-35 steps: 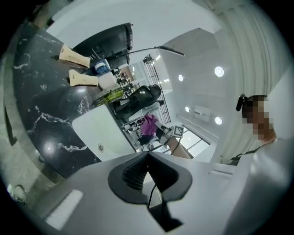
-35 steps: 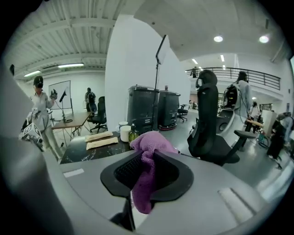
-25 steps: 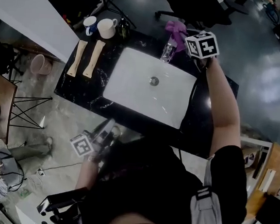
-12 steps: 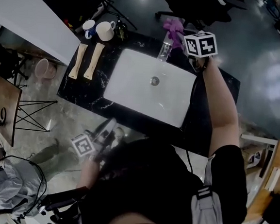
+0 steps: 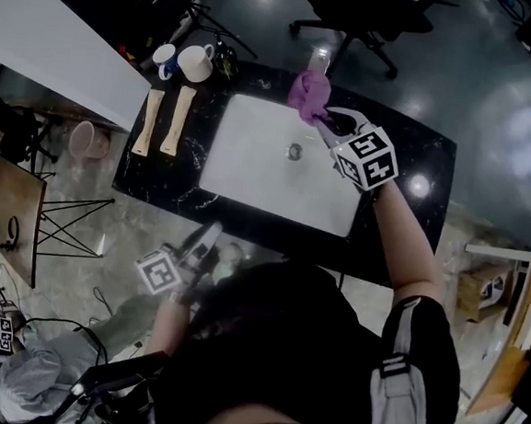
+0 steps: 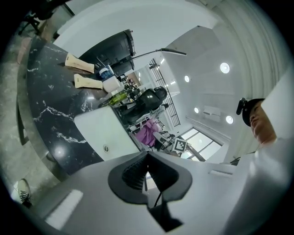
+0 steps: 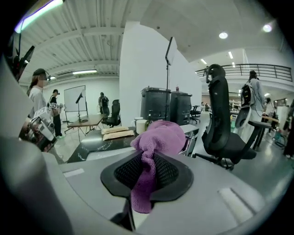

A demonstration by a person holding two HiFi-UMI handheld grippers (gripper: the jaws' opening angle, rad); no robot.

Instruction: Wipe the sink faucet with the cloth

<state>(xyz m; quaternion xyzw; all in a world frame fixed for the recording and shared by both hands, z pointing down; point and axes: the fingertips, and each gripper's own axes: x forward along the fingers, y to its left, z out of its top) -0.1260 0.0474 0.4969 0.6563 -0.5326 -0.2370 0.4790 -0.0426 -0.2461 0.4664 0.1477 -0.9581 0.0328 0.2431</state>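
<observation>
Swung right gripper (image 5: 323, 119) from beside faucet (image 5: 319, 61) to over back edge of sink (image 5: 251, 164), purple cloth (image 5: 308, 92) pinched tight in its jaws. Kept left gripper (image 5: 212, 233) shut and empty, down by counter (image 5: 422, 169)

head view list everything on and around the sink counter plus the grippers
sink basin: 1, white, set in counter
counter: 1, black marbled
faucet: 1, metal, behind basin, partly covered by cloth
cloth: 1, purple, at faucet
mugs: 2, white and blue-white, far left corner
wooden pieces: 2, pale, left of basin
office chair: 1, black, beyond counter
left gripper: 1, fingers shut, empty, near side of counter
right gripper: 1, fingers gripping cloth
</observation>
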